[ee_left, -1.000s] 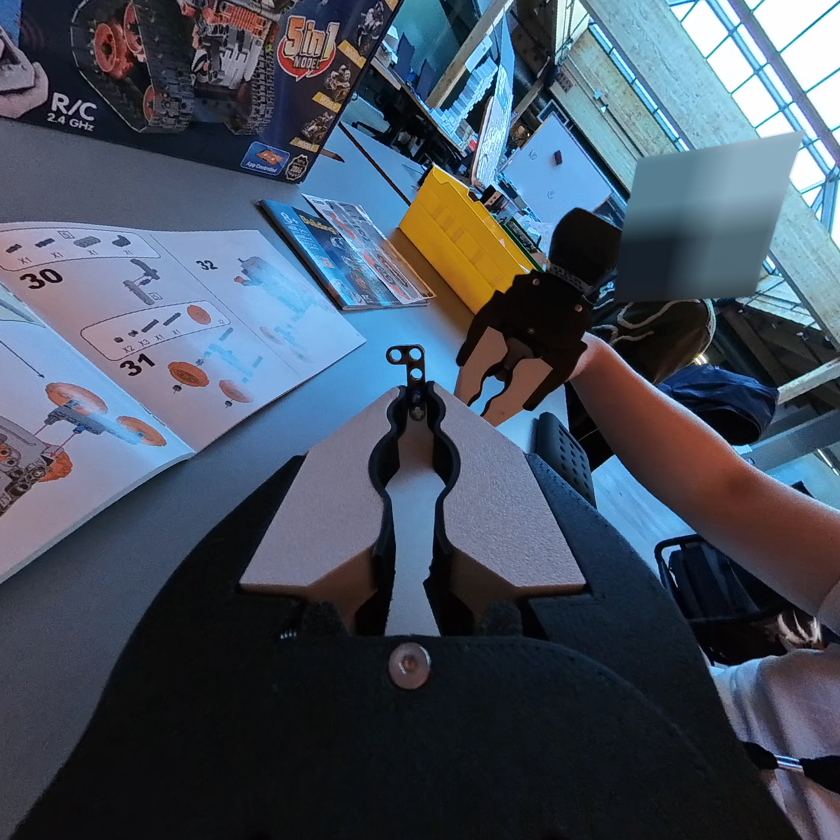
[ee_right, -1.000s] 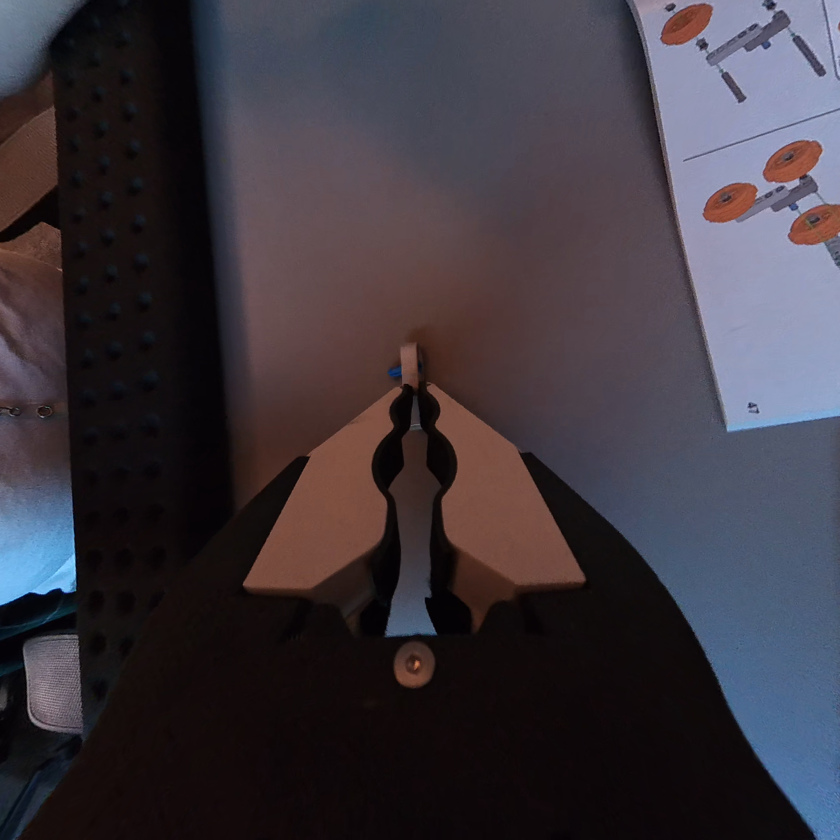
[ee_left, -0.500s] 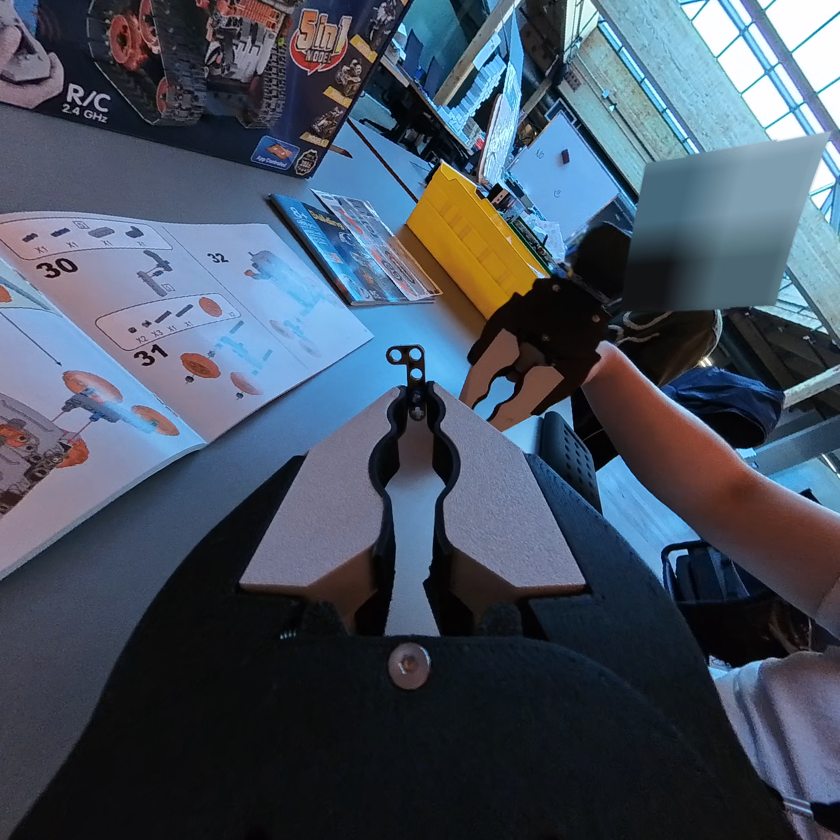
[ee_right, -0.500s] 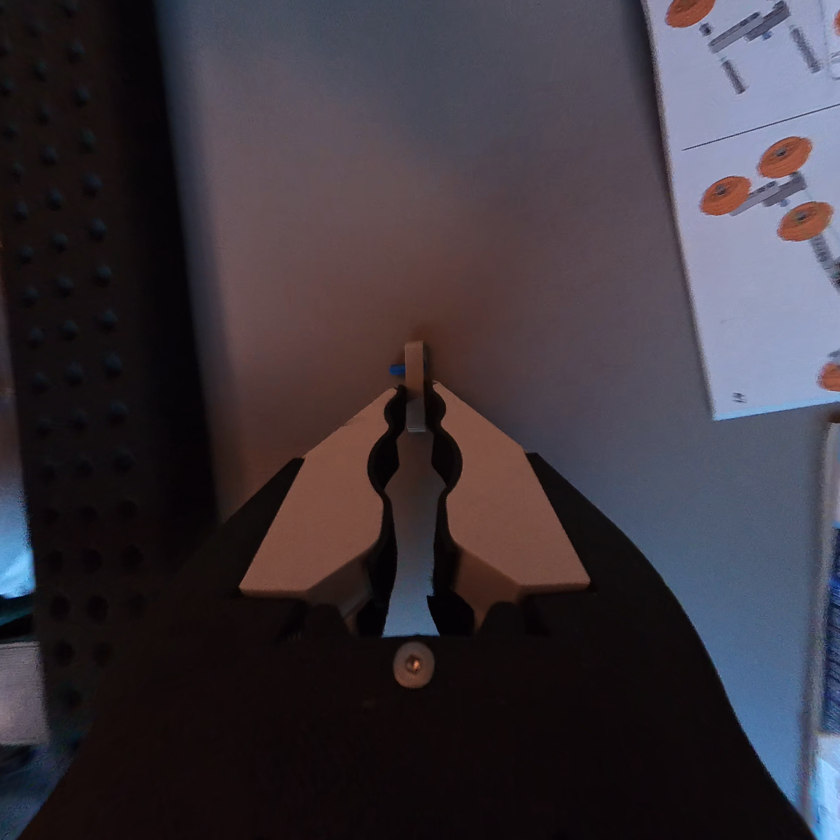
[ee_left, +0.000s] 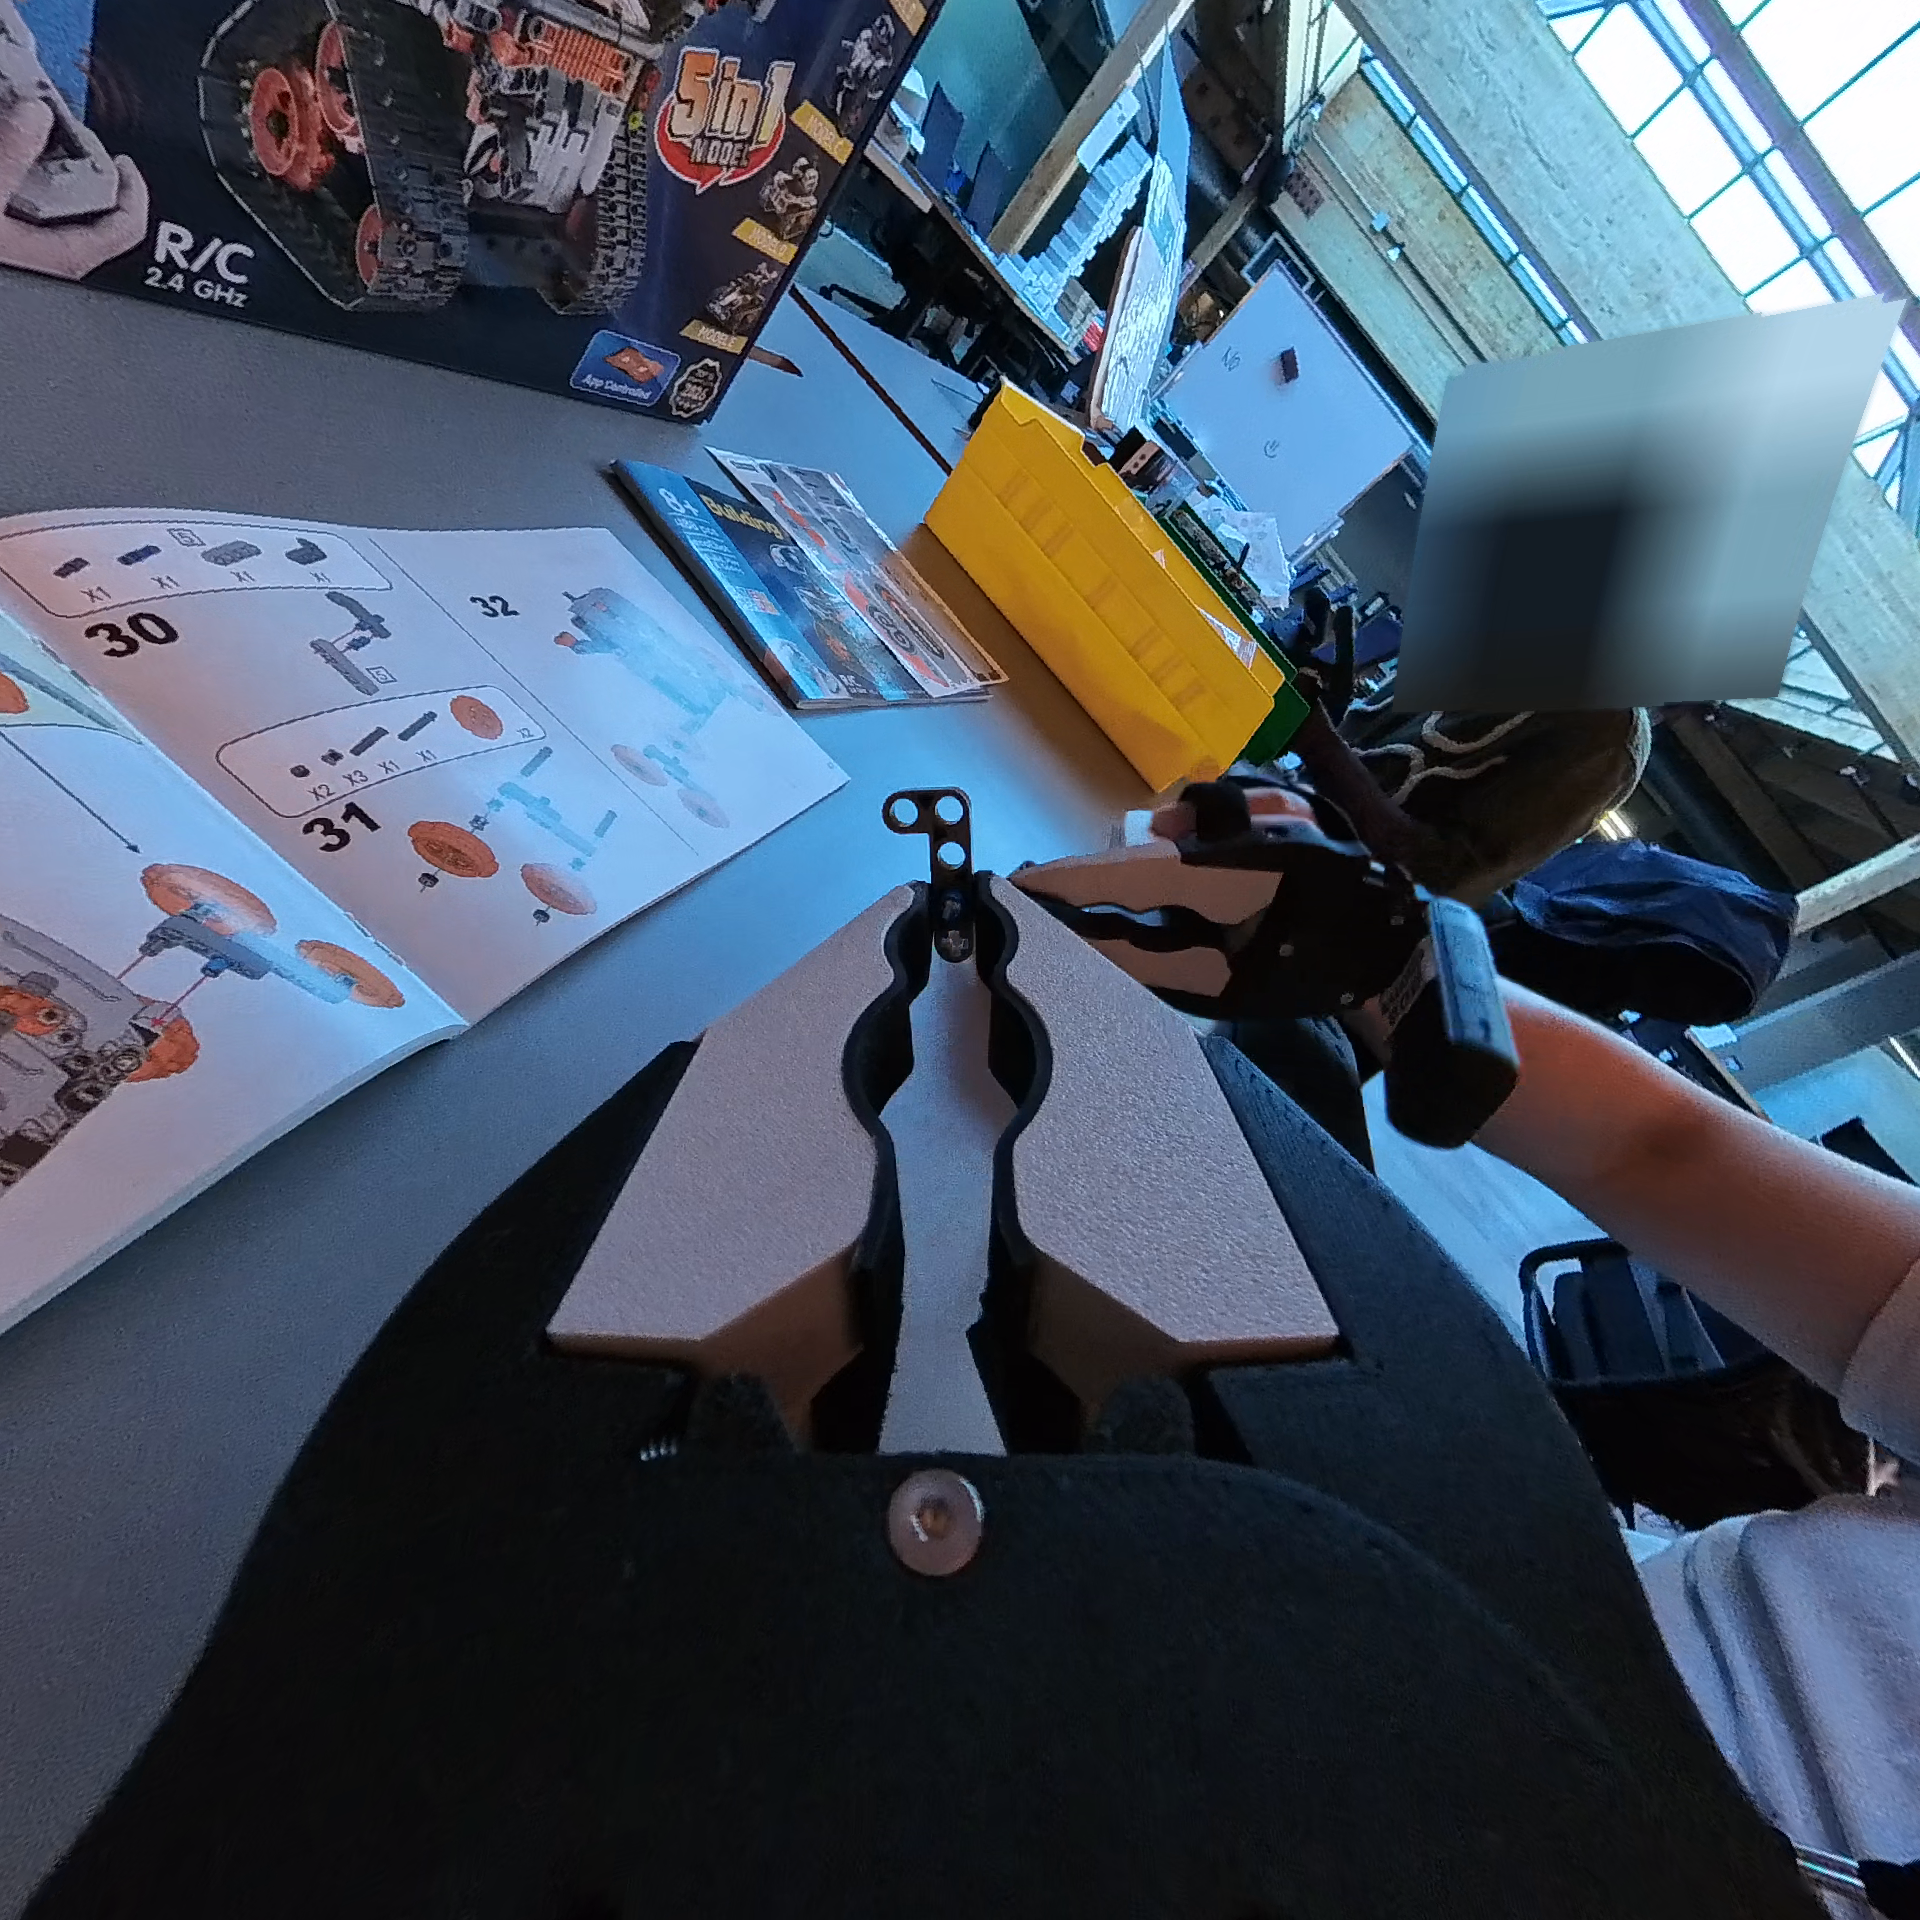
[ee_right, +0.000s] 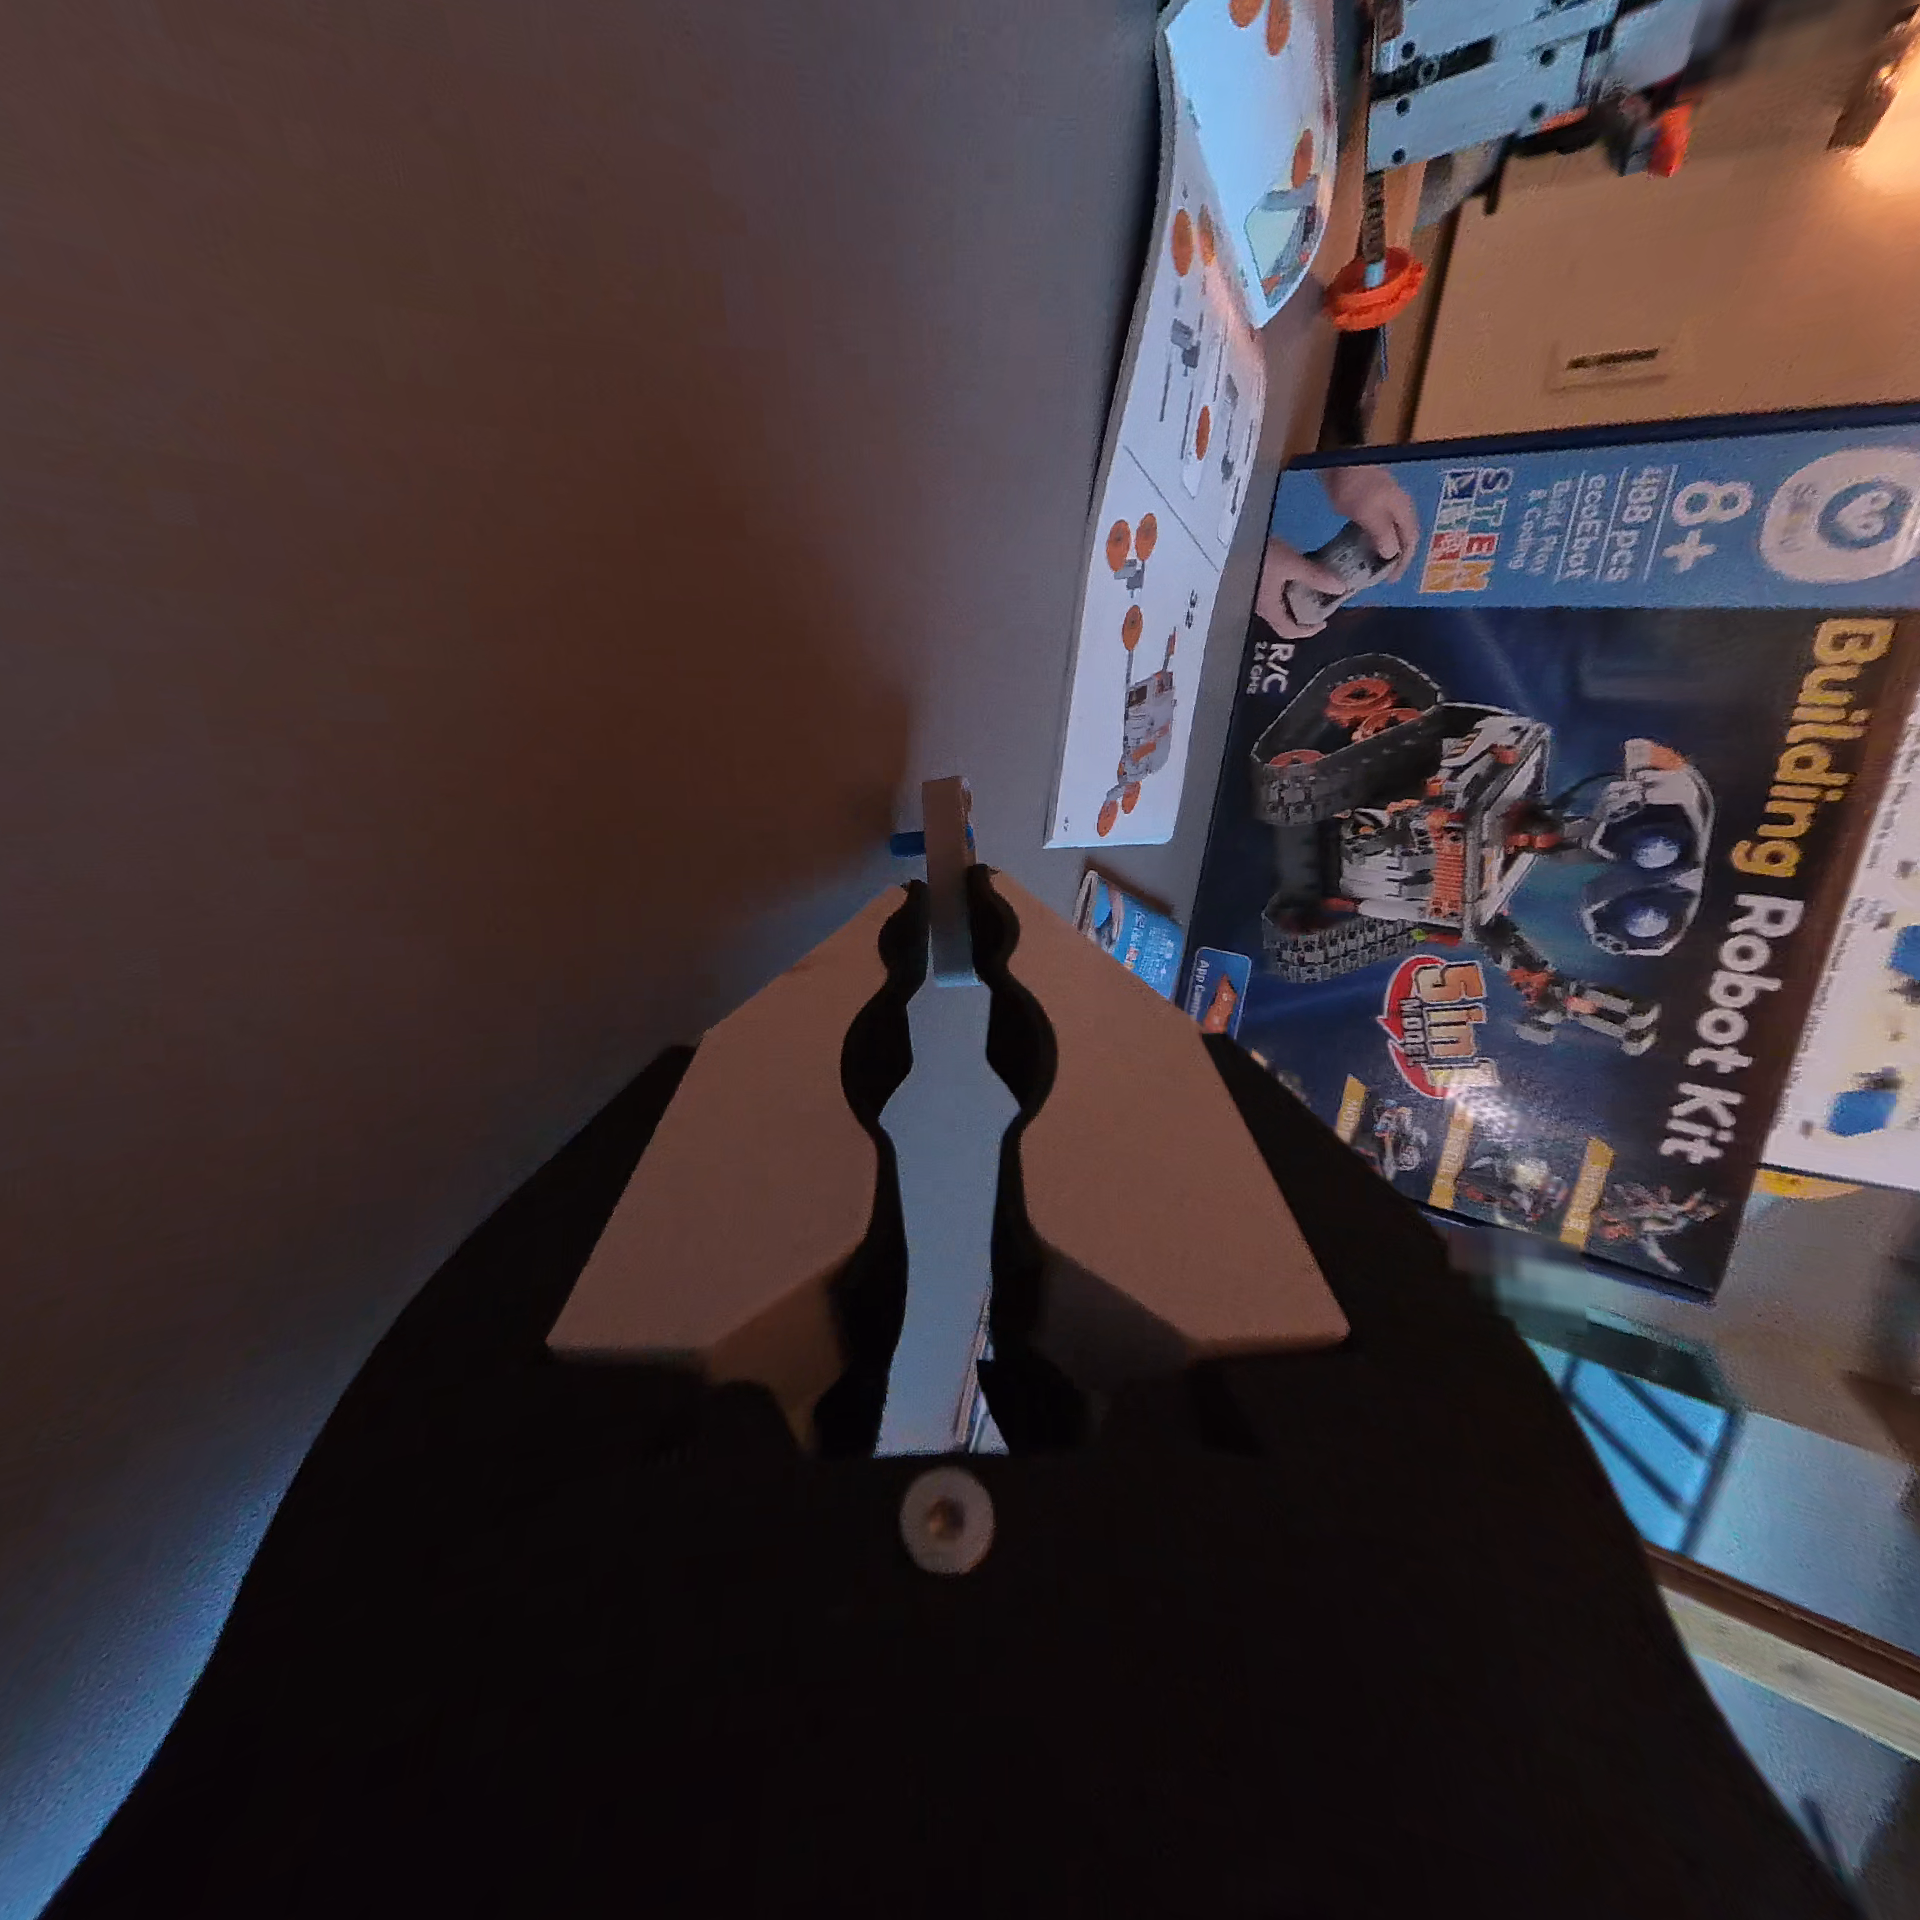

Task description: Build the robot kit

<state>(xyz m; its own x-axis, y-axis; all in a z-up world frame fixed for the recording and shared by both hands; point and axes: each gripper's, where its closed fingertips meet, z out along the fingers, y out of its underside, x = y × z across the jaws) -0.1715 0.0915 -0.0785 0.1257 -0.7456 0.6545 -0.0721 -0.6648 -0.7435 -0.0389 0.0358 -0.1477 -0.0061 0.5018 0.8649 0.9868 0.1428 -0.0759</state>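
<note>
open manual (ee_left: pixel 395 727) on table (ee_left: pixel 312 1195) | kit box (ee_left: pixel 416 156) behind it | bin (ee_left: pixel 1101 613) right of booklets (ee_left: pixel 810 582)

We see each gripper, the left gripper (ee_left: pixel 948 914) and the right gripper (ee_right: pixel 948 902), with a black textured body, two beige wedge-shaped fingers (ee_left: pixel 748 1164) and a silver screw (ee_left: pixel 935 1521) behind the jaws. The sleeve (ee_left: pixel 1808 1652) is white.

The left gripper (ee_left: pixel 948 902) is held above the table with its fingers nearly closed, and a small black perforated beam (ee_left: pixel 943 852) is clamped at the fingertips. The right gripper (ee_right: pixel 948 902) is likewise nearly closed, and a thin grey piece (ee_right: pixel 948 883) is clamped edge-on at its tips. In the left wrist view, the right gripper (ee_left: pixel 1070 883) is seen turned sideways just beside the left fingertips, carried on a bare forearm (ee_left: pixel 1683 1164).
</note>
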